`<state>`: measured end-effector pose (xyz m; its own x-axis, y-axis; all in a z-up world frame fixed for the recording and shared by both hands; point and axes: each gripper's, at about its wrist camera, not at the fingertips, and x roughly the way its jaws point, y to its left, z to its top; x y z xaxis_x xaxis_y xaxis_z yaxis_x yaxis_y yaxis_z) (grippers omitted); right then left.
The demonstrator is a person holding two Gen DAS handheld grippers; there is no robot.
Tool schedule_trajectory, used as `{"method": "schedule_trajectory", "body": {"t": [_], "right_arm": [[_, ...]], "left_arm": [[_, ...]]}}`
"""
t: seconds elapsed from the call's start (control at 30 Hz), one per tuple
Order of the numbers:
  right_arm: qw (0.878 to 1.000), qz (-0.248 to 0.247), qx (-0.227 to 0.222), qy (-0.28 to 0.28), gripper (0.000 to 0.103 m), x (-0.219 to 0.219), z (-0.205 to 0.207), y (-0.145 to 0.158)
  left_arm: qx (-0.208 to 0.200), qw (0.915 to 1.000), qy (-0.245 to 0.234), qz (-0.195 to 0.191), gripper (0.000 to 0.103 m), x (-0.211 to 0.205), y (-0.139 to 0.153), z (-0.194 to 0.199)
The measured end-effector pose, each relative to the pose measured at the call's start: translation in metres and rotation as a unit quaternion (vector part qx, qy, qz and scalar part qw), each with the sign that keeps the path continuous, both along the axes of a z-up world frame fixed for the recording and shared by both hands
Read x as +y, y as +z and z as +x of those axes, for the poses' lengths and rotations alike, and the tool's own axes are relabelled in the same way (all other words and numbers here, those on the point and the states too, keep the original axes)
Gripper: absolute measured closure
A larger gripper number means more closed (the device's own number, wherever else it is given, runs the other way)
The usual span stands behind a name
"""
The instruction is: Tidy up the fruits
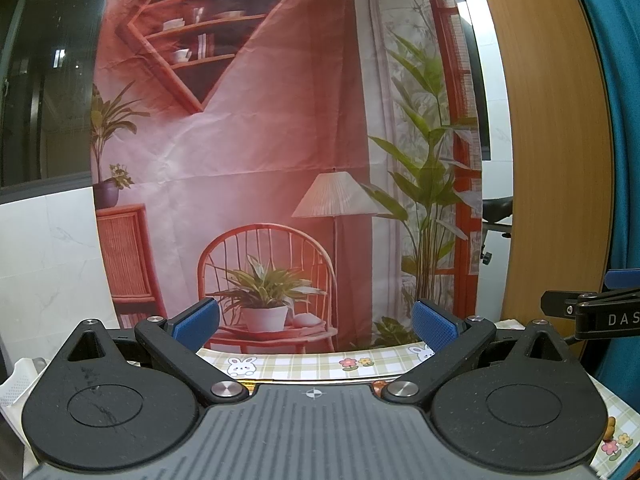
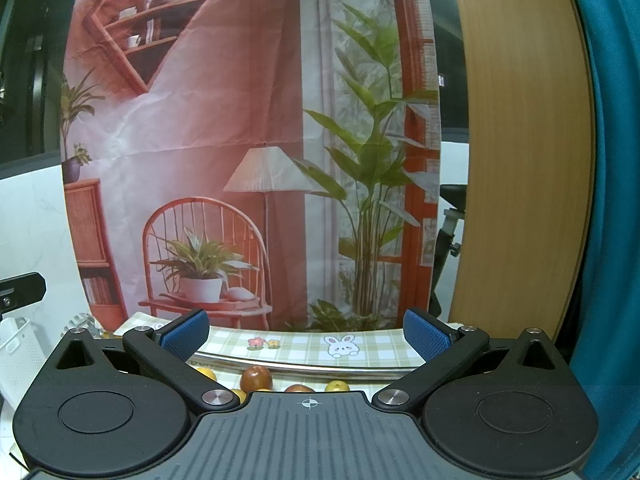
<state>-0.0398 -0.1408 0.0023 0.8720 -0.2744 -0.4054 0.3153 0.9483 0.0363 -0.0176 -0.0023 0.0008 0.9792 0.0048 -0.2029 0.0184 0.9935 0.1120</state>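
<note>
Here, left gripper point(image 1: 314, 326) and right gripper point(image 2: 306, 336) hover, jaws spread, empty; fruits point(image 2: 256, 378) lie at 6 o'clock on the checked cloth point(image 2: 304, 346).

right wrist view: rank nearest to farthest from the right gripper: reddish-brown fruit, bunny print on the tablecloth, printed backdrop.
From the right gripper, both fingers spread open:
1. reddish-brown fruit, just below the fingers, left of centre.
2. bunny print, on the checked tablecloth past the metal rim, right of centre.
3. printed backdrop, hanging behind the table's far edge.

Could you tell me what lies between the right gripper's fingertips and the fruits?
Nothing: the right wrist view shows only bare checked tablecloth and a metal rim between the right gripper and the fruits.
</note>
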Motion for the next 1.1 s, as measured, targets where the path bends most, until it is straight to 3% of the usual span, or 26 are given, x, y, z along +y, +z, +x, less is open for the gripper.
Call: {"method": "schedule_trajectory", "body": {"t": [0.77,0.93,1.1], "right_arm": [[1.000,0.001,0.000,0.003,0.000,-0.001,-0.001,0.001],[1.000,0.003,0.002,0.007,0.000,-0.001,0.002,0.007],[1.000,0.010,-0.002,0.016,0.000,-0.006,0.007,-0.010]], "left_arm": [[0.001,1.0000,0.002,-0.002,0.000,0.001,-0.001,0.000],[0.010,0.9999,0.006,-0.003,0.000,0.004,-0.006,0.008],[0.015,0.9997,0.019,0.004,0.000,0.020,-0.017,0.030]]}}
